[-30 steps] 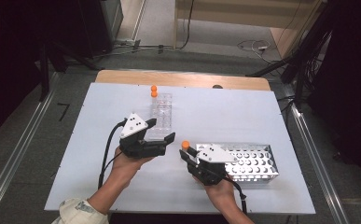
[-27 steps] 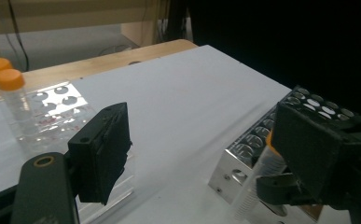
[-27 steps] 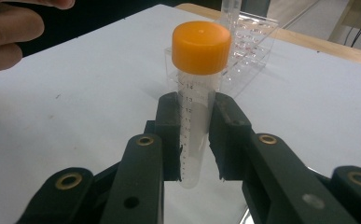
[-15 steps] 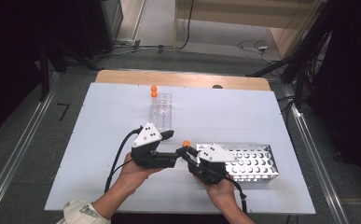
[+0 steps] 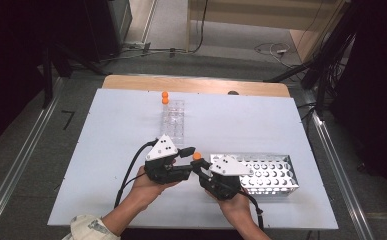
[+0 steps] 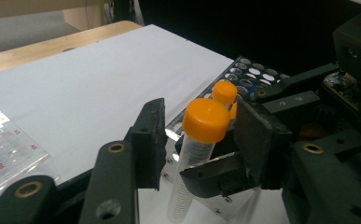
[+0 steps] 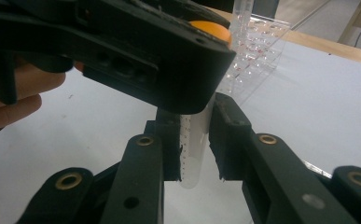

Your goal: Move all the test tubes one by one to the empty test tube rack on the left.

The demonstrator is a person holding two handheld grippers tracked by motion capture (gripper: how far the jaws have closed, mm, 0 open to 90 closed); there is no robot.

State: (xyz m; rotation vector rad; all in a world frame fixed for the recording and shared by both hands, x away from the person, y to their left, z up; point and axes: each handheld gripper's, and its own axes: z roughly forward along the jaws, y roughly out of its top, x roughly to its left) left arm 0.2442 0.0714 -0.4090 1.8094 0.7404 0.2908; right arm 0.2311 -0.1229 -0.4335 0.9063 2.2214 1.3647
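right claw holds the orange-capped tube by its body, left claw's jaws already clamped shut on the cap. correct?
Not quite. In the left gripper view the left claw is open, its jaws standing either side of the orange cap with a gap. The right claw does hold the tube by its body.

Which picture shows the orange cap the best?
The left gripper view: the orange cap is big and whole atop its tube. The right gripper view shows a sliver behind the other tongs; the high view shows a dot.
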